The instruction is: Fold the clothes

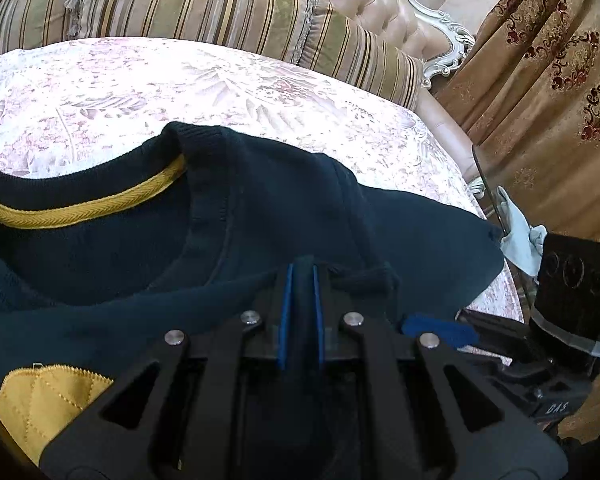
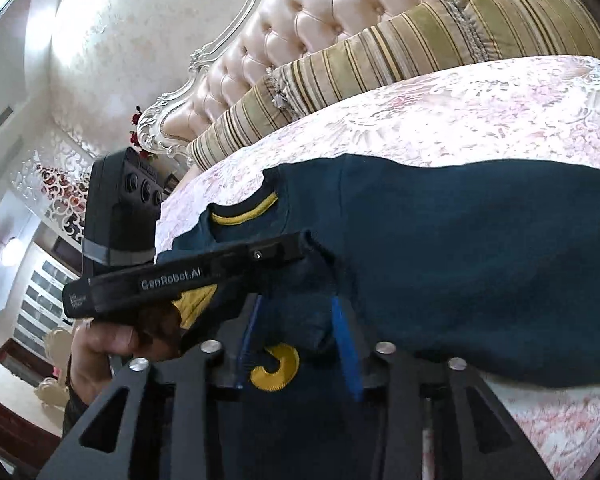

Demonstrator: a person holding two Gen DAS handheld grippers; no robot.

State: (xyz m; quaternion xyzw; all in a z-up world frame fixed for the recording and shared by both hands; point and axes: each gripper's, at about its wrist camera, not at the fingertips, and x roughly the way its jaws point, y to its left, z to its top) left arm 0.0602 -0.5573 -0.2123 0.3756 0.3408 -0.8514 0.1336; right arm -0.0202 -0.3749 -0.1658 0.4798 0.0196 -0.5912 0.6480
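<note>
1. Navy sweatshirt (image 1: 260, 208) w/ yellow neck tape lies on the bed (image 1: 100, 92), collar toward the pillows; it fills the lower half of both views.
2. Your left tongs (image 1: 300, 280) sit bottom centre of the left wrist view, blue pads nearly together w/ a fold of navy fabric pinched between them, near the shoulder just right of the neckline.
3. Same tongs show in the right wrist view as a black bar across centre left (image 2: 300, 246), tip on the cloth beside the collar; your left hand (image 2: 112, 344) grips the handle at lower left.
4. Your right tongs (image 2: 296, 320), bottom centre of that view, stand partly open, blue pads apart w/ navy fabric bunched between them; can't tell if the pads actually bite the cloth.
5. Yellow patch (image 1: 40, 404) on the shirt sits lower left in the left view; a yellow curved patch (image 2: 276, 368) lies between the right tongs' pads.
6. Striped pillows (image 1: 180, 8) line the top of the frame vs. a tufted pink headboard (image 2: 300, 12).
7. Gold-brown curtain (image 1: 548, 92) hangs at upper right of the left view.
</note>
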